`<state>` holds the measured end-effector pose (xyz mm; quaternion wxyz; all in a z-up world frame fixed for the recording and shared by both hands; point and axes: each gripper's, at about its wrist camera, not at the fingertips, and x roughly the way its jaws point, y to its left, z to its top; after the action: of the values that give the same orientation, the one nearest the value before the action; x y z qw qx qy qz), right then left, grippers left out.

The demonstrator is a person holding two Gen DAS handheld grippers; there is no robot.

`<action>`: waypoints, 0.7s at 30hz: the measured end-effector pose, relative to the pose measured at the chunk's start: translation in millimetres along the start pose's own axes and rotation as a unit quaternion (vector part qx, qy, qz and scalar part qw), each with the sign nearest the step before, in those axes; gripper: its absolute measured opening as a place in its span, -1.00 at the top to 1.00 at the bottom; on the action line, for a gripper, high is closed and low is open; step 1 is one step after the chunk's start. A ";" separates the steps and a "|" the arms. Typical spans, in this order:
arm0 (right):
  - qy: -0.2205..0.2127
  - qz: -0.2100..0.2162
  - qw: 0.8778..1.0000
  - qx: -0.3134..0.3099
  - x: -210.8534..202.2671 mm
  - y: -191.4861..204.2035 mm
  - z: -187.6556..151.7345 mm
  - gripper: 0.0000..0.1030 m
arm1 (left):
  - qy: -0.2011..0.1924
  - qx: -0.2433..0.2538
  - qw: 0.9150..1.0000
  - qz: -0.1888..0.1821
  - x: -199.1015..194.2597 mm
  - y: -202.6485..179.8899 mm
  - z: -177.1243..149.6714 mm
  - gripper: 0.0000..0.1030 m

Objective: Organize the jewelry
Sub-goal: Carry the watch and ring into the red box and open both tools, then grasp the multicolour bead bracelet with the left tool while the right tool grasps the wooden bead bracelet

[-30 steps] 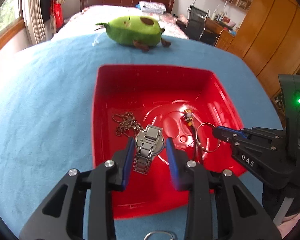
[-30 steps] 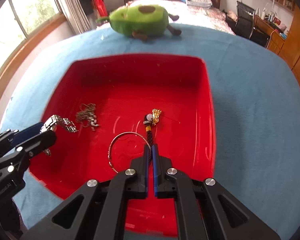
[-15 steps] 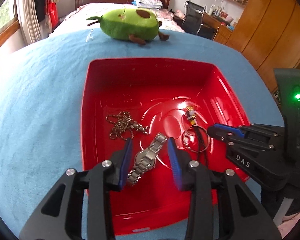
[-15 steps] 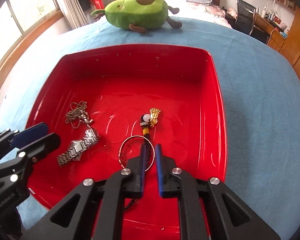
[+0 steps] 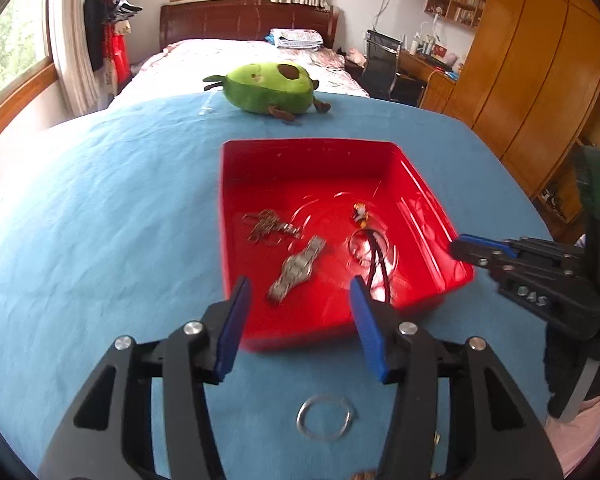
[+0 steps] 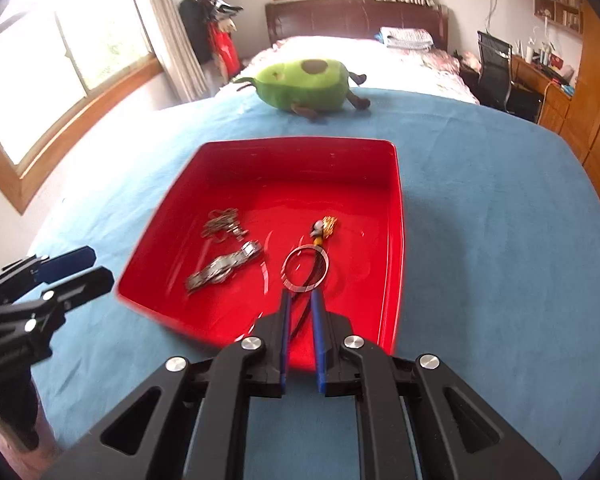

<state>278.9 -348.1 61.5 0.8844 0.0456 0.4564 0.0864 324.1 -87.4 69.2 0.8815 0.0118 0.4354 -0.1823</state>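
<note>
So my left gripper just let go and backed off wide open, leaving the watch flat in the red tray, right gripper at 3 o'clock narrowly parted, cord pendant dropped too, bangle on the cloth next I guess.

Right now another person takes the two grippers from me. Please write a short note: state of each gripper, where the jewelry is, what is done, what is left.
Left gripper: open, empty, pulled back from the near edge of the red tray.
Right gripper: slightly open, gripping nothing; the black cord lies between its fingers.
In the tray: watch, chain, thin ring with cord and gold charm.
Done: these pieces are in the tray.
Left: one loose ring lies on the blue cloth below the left gripper; it probably goes in next.
</note>
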 end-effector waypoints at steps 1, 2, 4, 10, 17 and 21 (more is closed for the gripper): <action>-0.001 0.004 1.000 -0.002 -5.6 1.2 -6.7 0.78 | -0.002 0.000 1.000 0.003 -6.0 1.2 -5.5 -0.06; -0.001 0.006 1.000 -0.003 -8.7 2.6 -12.2 0.77 | -0.003 0.001 1.000 0.006 -10.7 2.5 -11.5 -0.10; -0.002 0.007 1.000 -0.010 -16.7 6.4 -27.0 0.65 | -0.004 -0.003 1.000 0.009 -21.8 5.3 -26.5 -0.22; 0.003 0.011 1.000 -0.018 -27.3 13.7 -75.0 0.02 | -0.013 -0.010 1.000 0.012 -42.8 12.9 -69.5 -0.76; -0.011 0.020 1.000 -0.017 -41.5 24.0 -130.8 -0.76 | -0.007 -0.029 0.999 0.013 -50.0 21.7 -118.9 -0.80; -0.013 0.024 0.999 -0.017 -48.7 30.5 -153.8 -0.93 | 0.009 -0.041 0.999 0.009 -50.2 27.7 -147.3 -0.83</action>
<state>122.5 -327.4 16.2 0.8888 0.0422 0.4417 0.1147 193.0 -19.4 12.7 0.8790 -0.0194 0.4501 -0.1562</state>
